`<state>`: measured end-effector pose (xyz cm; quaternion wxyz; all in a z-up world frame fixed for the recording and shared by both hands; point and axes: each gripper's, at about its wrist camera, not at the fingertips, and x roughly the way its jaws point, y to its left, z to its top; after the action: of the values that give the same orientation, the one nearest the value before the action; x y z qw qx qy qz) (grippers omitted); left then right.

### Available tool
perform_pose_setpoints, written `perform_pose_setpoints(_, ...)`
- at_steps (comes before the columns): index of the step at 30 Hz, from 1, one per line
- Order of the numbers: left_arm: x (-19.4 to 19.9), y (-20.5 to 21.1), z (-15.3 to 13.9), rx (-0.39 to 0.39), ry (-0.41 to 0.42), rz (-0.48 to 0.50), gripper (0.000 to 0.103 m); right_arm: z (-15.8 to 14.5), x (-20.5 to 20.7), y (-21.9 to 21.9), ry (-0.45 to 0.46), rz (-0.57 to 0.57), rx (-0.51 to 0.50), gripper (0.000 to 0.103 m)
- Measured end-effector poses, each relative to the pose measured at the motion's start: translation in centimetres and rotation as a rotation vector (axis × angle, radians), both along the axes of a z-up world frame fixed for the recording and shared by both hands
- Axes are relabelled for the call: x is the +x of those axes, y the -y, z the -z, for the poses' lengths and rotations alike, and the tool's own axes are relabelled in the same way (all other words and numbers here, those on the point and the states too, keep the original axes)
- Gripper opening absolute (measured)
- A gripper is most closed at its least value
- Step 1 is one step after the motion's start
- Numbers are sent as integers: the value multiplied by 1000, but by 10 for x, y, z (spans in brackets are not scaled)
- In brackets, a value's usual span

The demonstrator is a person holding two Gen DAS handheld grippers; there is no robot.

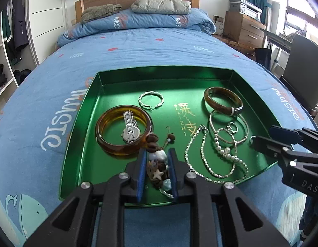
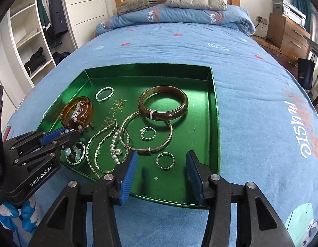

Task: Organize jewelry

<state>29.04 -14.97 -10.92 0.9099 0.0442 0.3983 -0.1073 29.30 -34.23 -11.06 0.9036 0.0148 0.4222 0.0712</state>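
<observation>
On a blue bed, a green tray [image 1: 93, 94] holds jewelry: the left claw [image 1: 155, 164] is clamped on a beaded bracelet [image 1: 159, 158] near the tray's front edge, beside an amber bangle [image 1: 103, 135], while the right claw [image 2: 162, 164] spreads apart around a small ring [image 2: 165, 160] near the front right corner.

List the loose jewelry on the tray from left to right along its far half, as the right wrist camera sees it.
Amber bangle with a watch lying in it → twisted silver hoop → dark brown bangle, all on the green tray.
</observation>
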Motion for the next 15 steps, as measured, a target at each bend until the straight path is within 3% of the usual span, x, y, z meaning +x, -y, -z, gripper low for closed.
perform_pose_setpoints(4,-9,-2,-13,-14,23,14,33,-12,-10,-3,31,4,-8,55)
perform_pose_setpoints(15,-41,-10,-47,-9,87,-4,42,-44,-45,-11,88,26,-12,67)
